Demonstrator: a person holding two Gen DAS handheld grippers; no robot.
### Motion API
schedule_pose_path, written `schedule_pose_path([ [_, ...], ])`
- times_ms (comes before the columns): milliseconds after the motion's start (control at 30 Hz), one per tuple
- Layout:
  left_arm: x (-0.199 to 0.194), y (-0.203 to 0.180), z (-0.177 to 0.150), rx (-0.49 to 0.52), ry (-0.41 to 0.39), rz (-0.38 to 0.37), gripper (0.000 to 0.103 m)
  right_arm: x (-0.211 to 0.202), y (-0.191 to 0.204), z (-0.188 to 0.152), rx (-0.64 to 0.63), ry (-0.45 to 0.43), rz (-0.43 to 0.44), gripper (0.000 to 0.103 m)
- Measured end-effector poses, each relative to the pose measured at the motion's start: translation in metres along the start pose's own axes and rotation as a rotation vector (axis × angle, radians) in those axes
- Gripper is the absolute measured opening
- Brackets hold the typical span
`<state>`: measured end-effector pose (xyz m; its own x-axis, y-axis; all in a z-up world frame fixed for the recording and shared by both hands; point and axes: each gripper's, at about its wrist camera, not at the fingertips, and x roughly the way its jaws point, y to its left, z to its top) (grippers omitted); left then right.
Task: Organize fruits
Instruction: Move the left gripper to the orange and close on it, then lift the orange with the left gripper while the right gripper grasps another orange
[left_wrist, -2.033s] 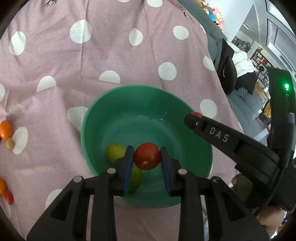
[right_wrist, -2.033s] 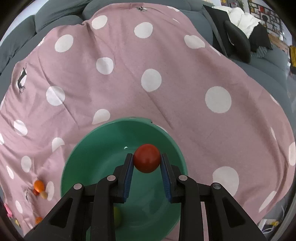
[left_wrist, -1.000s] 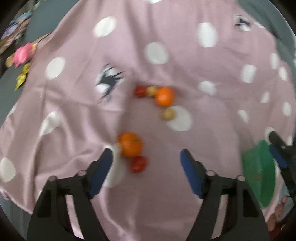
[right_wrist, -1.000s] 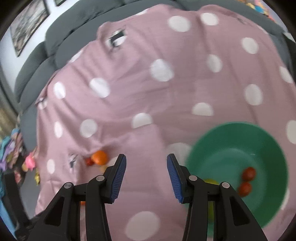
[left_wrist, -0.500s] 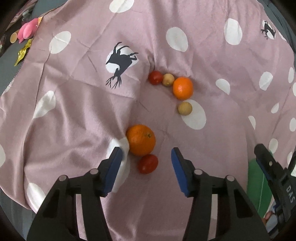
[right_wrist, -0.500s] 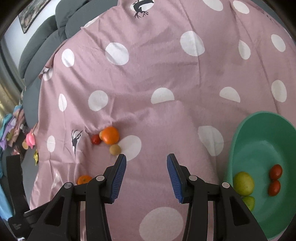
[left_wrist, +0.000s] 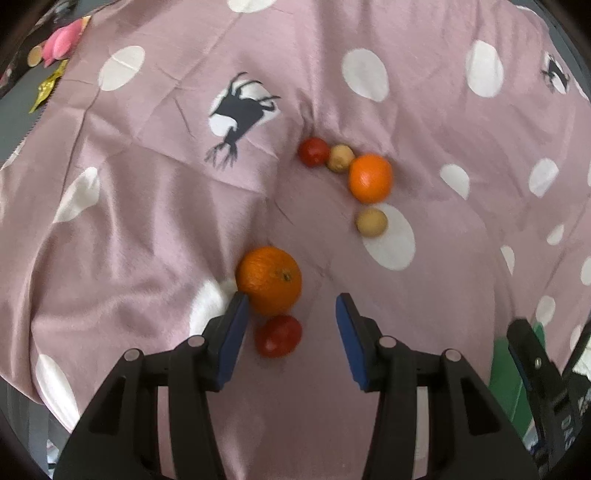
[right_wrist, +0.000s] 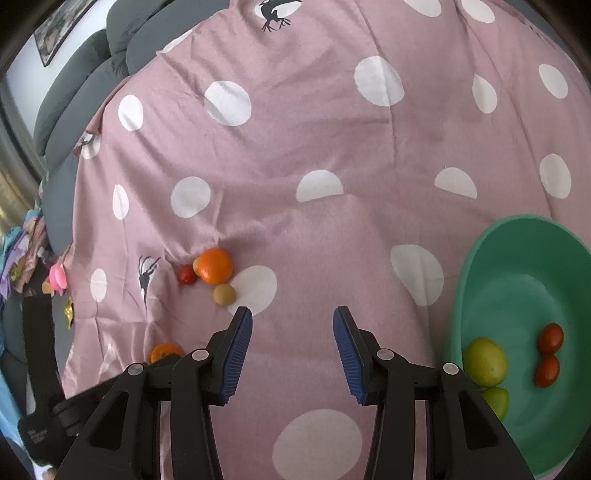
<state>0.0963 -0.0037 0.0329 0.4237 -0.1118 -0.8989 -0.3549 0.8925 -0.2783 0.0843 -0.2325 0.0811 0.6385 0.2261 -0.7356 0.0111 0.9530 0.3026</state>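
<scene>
The left gripper (left_wrist: 291, 314) is closing around a tomato (left_wrist: 278, 335), seemingly untouched, beside an orange (left_wrist: 269, 280); the right gripper (right_wrist: 292, 325) gapes empty.

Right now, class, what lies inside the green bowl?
Inside the green bowl lie two small red tomatoes touching each other and two yellow-green fruits. The right gripper's finger covers part of the lower one; the bowl's bottom edge runs out of frame.
</scene>
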Motion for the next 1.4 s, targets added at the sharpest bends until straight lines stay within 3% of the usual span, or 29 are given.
schedule_pose_path([
  [333, 0.014, -0.005, 0.010, -0.055, -0.034, 0.037, 0.045, 0.005, 0.004, -0.003, -0.018, 0.014, -0.012, 0.046],
  [567, 0.037, -0.003, 0.020, -0.079, 0.005, 0.010, 0.041, 0.008, 0.002, -0.003, -0.013, 0.023, -0.020, 0.046],
  [867, 0.040, -0.017, 0.035, -0.018, 0.011, -0.006, 0.040, 0.021, -0.004, 0.005, 0.019, 0.045, 0.036, 0.046],
  [967, 0.034, -0.018, 0.034, 0.000, -0.004, -0.038, 0.040, 0.035, 0.005, 0.017, 0.008, 0.063, 0.091, 0.046],
  [1133, 0.010, 0.002, 0.036, -0.038, -0.053, -0.099, 0.040, 0.070, 0.031, 0.034, -0.058, 0.108, 0.111, 0.046],
  [1400, -0.011, 0.024, 0.038, -0.072, -0.111, -0.145, 0.040, 0.141, 0.069, 0.047, -0.024, 0.217, 0.199, 0.047],
])
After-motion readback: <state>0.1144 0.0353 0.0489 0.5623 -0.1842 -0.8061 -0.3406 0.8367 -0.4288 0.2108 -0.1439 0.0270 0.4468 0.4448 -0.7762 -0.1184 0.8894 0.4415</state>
